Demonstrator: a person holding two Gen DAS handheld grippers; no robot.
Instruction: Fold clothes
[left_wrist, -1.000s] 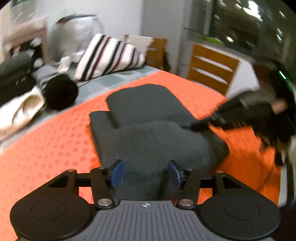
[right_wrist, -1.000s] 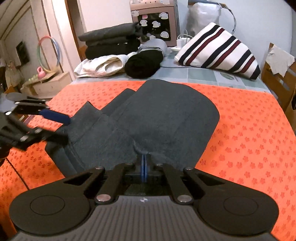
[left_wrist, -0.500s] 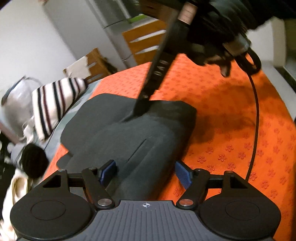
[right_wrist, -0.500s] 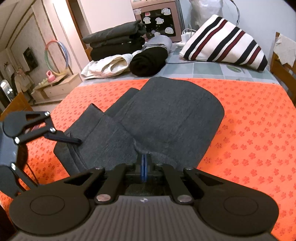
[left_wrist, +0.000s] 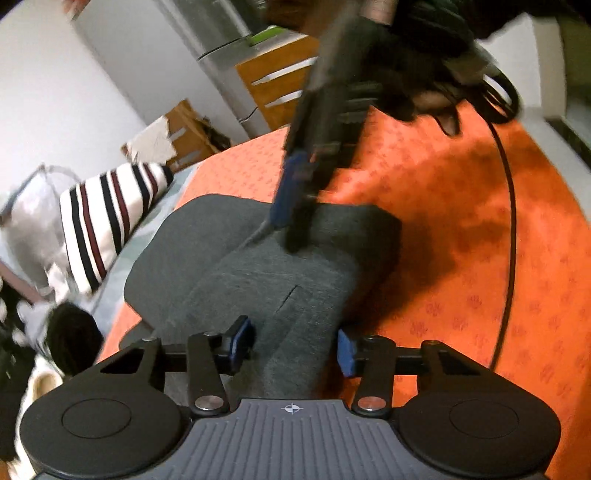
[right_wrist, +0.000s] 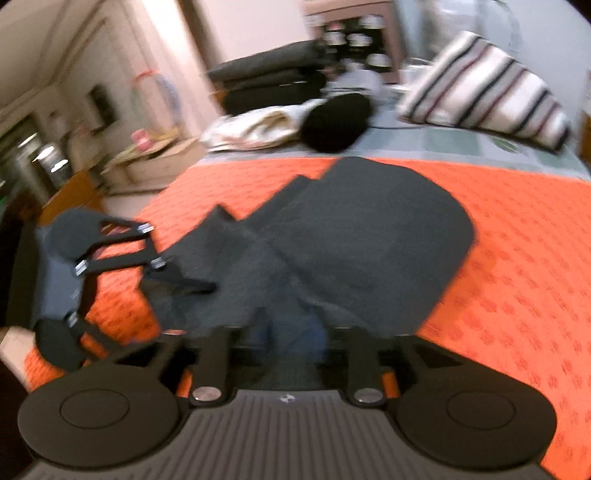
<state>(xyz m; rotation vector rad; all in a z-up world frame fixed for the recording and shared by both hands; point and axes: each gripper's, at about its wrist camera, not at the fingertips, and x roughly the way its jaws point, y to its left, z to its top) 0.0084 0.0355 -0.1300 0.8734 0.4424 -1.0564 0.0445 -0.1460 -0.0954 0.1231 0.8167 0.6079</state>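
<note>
A dark grey folded garment (left_wrist: 258, 266) lies on the orange paw-print bed cover (left_wrist: 480, 258). My left gripper (left_wrist: 293, 347) straddles its near folded edge; the jaws are closing, cloth lies between the blue pads (left_wrist: 242, 341), and small gaps still show beside them. My right gripper (left_wrist: 286, 236) comes down from above onto the garment's far fold. Its jaws are opening and its blue pad (left_wrist: 288, 192) has come off the cloth. In the blurred right wrist view the garment (right_wrist: 369, 236) spreads ahead of the right gripper (right_wrist: 290, 328), with the left gripper (right_wrist: 184, 291) at its left end.
A striped pillow (right_wrist: 484, 92), a black roll (right_wrist: 336, 122), a white cloth (right_wrist: 255, 129) and a stack of dark folded clothes (right_wrist: 266, 74) lie at the bed's head. A black cable (left_wrist: 509, 221) hangs over the cover. Wooden drawers (left_wrist: 280, 81) stand beyond the bed.
The right gripper, shut on the garment's edge before, has opened and let it go. The left gripper rolled, moved to the garment's end, widened its jaws and then narrowed them.
</note>
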